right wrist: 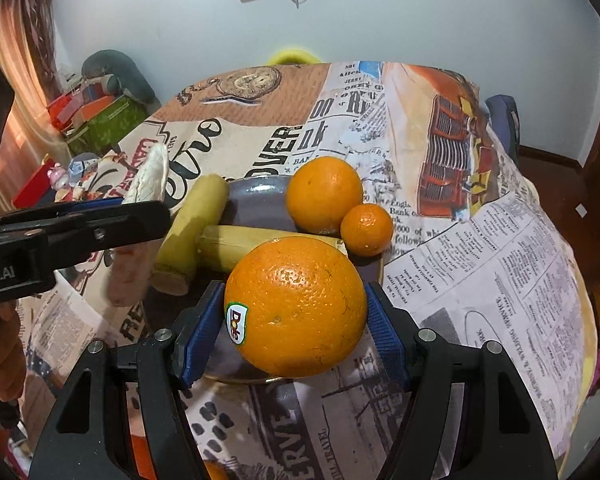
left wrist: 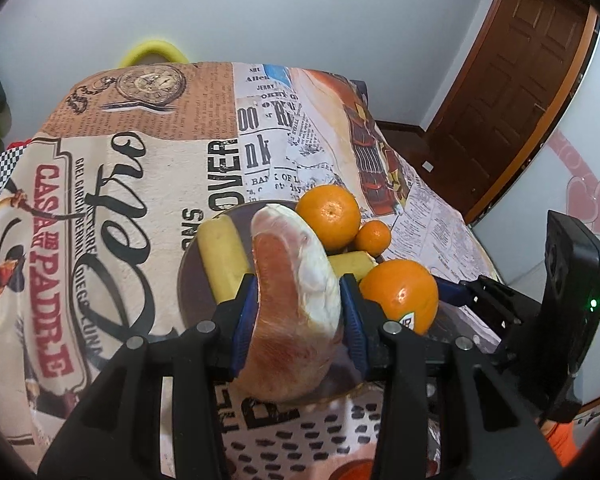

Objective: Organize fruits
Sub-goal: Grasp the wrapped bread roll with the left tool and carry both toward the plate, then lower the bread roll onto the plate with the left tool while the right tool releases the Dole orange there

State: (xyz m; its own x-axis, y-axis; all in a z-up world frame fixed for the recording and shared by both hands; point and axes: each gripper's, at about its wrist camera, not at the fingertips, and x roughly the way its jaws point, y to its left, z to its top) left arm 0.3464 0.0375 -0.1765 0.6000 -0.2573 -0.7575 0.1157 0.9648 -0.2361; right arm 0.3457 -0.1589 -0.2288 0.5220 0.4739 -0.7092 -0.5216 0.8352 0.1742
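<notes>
My left gripper (left wrist: 299, 280) is shut on a pale pink peeled citrus wedge (left wrist: 296, 312), which hangs over the dark plate (left wrist: 194, 280). My right gripper (right wrist: 295, 290) is shut on a large stickered orange (right wrist: 300, 320) above the plate's near rim (right wrist: 260, 204). On the plate lie two banana pieces (right wrist: 192, 224) (right wrist: 252, 246) and a second orange (right wrist: 324, 194). A small mandarin (right wrist: 366, 230) sits at its right edge. In the right wrist view the left gripper (right wrist: 140, 216) reaches in from the left with the wedge (right wrist: 150, 178).
A newspaper-print cloth (right wrist: 480, 240) covers the table and drops off at the far and right edges. A yellow chair back (left wrist: 152, 54) stands behind it, a brown door (left wrist: 520, 80) to the right, and boxes (right wrist: 100, 120) on the left. A person's hand (right wrist: 0, 352) holds the left gripper.
</notes>
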